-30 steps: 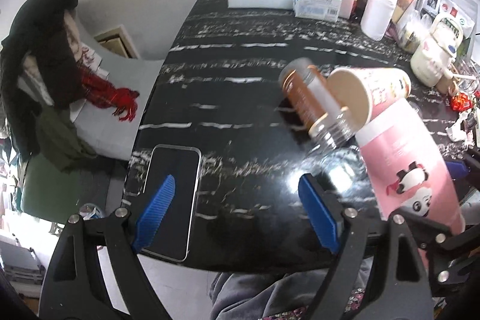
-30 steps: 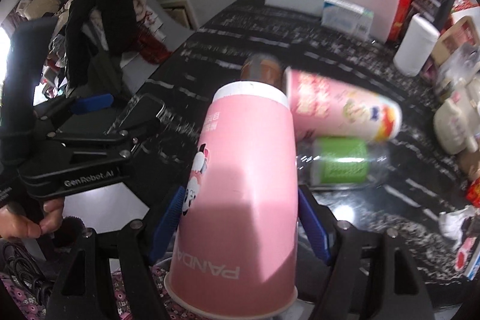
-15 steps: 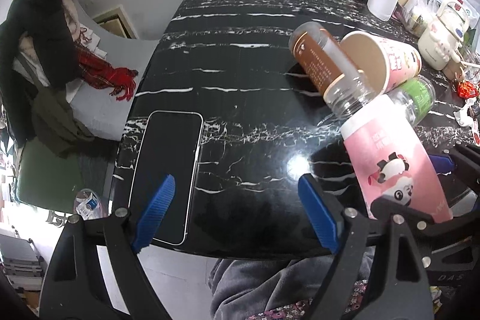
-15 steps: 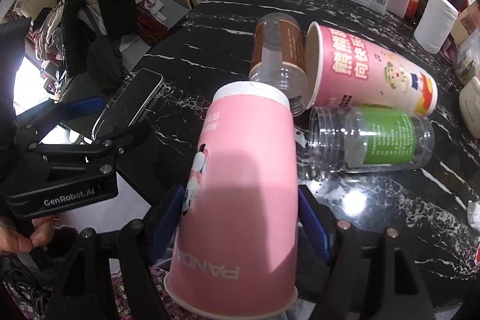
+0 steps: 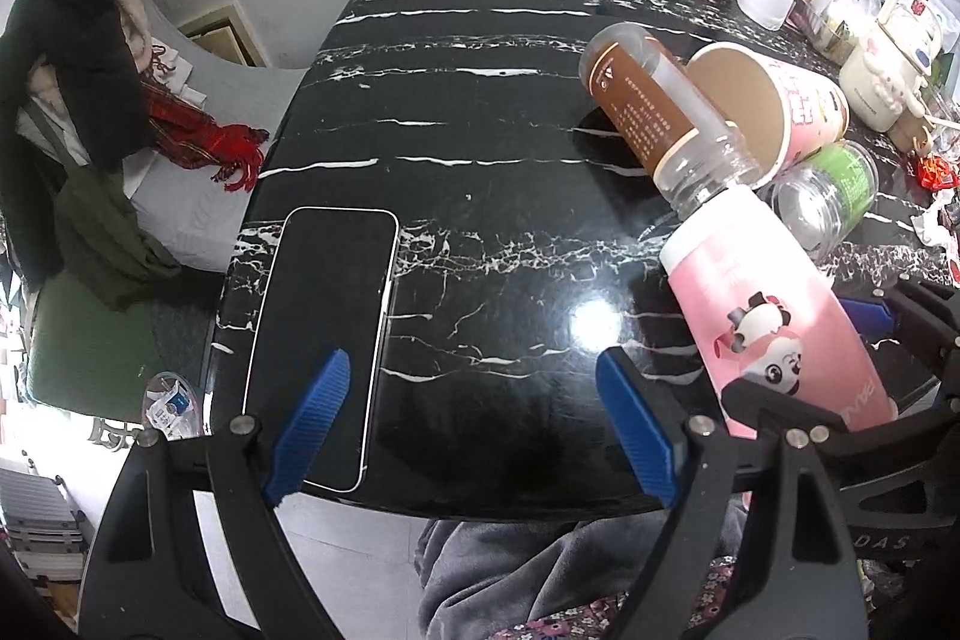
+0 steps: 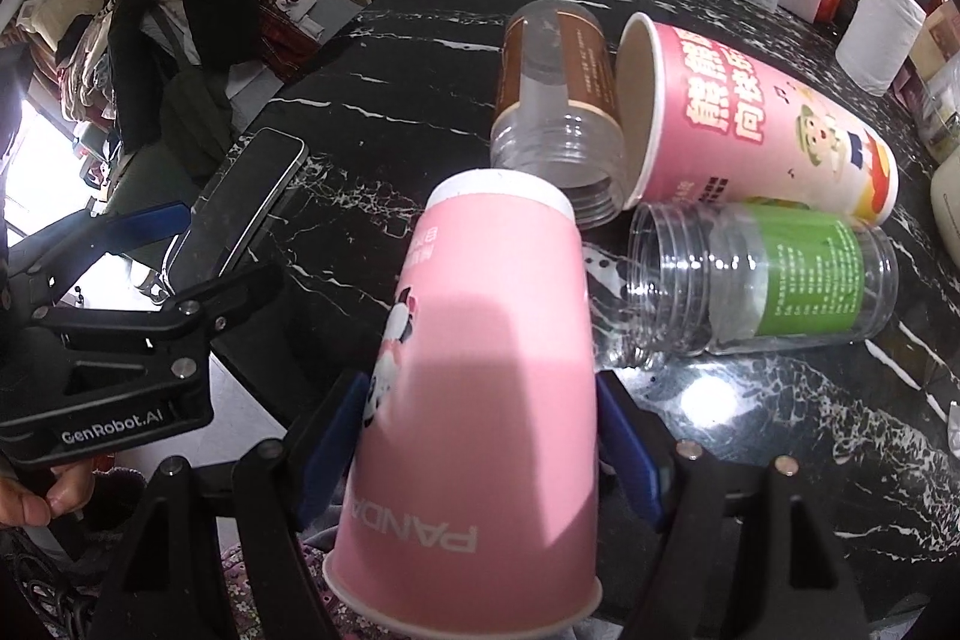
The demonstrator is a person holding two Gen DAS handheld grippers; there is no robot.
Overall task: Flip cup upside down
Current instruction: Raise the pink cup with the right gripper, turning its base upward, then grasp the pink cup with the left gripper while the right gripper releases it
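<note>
Lowered toward the table, the pink cup [image 6: 480, 388] sits clamped base-forward between the right gripper [image 6: 480, 436] fingers

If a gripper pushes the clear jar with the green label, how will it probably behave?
The green-label jar lies on its side on the glossy black table, so it would probably roll. It looks empty and lidless, so likely light. It touches the printed paper cup, which may block it.

Both the left gripper [image 5: 474, 424] and right gripper [image 6: 480, 436] have black frames, silver screws and ribbed blue pads [image 5: 312, 421]; the left reads "GenRobot.AI" in white, held by bare fingers [image 6: 27, 496].
</note>
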